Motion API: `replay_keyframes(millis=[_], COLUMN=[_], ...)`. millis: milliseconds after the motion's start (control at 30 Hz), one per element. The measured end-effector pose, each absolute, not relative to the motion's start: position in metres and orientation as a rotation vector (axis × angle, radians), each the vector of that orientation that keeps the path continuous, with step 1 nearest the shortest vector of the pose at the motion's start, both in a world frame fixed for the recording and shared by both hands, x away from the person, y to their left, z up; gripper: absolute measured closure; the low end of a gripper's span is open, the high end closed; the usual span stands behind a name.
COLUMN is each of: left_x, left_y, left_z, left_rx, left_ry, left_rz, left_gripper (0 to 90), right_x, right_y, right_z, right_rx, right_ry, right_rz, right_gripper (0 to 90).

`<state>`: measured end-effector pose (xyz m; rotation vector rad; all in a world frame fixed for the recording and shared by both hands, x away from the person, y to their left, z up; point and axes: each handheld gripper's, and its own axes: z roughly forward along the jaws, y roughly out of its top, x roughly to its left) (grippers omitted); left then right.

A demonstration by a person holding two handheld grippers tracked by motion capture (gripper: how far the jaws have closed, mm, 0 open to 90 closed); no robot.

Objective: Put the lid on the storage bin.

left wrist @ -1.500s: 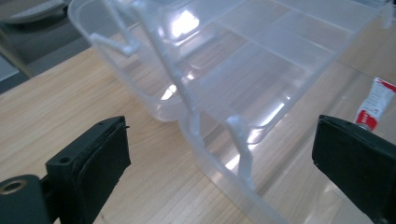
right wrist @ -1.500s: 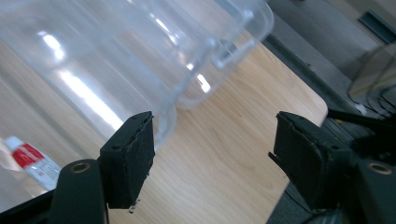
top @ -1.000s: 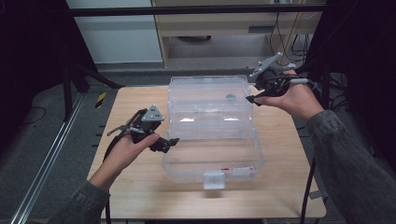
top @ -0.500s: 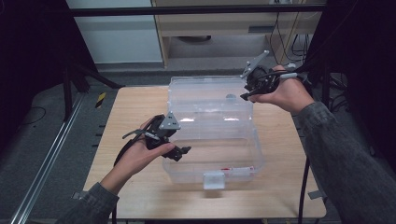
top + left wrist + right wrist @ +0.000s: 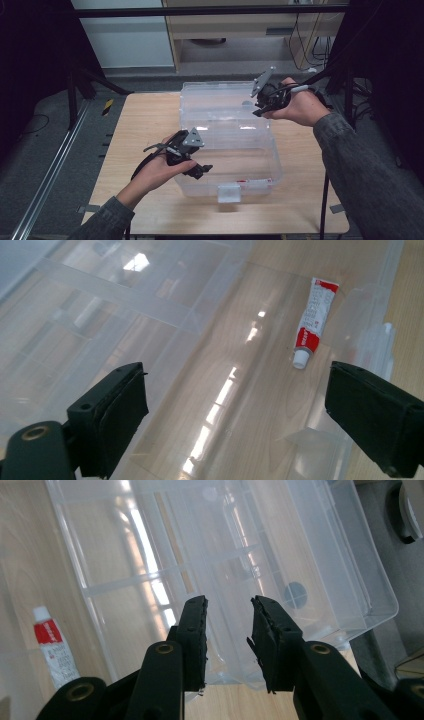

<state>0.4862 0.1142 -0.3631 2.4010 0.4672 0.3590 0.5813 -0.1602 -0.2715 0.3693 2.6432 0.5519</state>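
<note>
One item: a red-and-white tube (image 5: 311,320) lay alone on the floor of the clear box (image 5: 260,172).
Lid (image 5: 220,107): stood open behind the box.
Left gripper (image 5: 199,169): jaws wide apart, empty, over the box.
Right gripper (image 5: 260,107): at the lid's edge, jaws a little apart, not visibly gripping.
Progress: seemingly early; tube untouched.

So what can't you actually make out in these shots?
- Print on the tube: left gripper view, too small and blurred to read.
- Tube's lower end: right gripper view, hidden behind the right gripper.
- Round dark spot on the lid: right gripper view, blurred through clear plastic; cannot tell what it is.
- Tube in the high view: a faint red streak through the box wall.
</note>
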Motion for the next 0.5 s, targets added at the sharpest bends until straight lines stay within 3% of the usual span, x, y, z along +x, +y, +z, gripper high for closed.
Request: replay_keyframes(millis=[200,500], left_x=[0.487,0.484], left_y=[0.112,0.116], left_z=[-0.372,-0.378], left_rx=[2.42,2.425], left_ry=[0.432,0.434], left_rz=[0.325,0.311], left_gripper=[8.1,7.2], right_x=[0.589,0.601], right_y=[-0.148,-0.149], right_z=[-0.283,-0.295], right_rx=[0.331,0.331], right_ry=[2.677,2.7], right_rz=[0.478,0.428], right_gripper=[63.1,66.4])
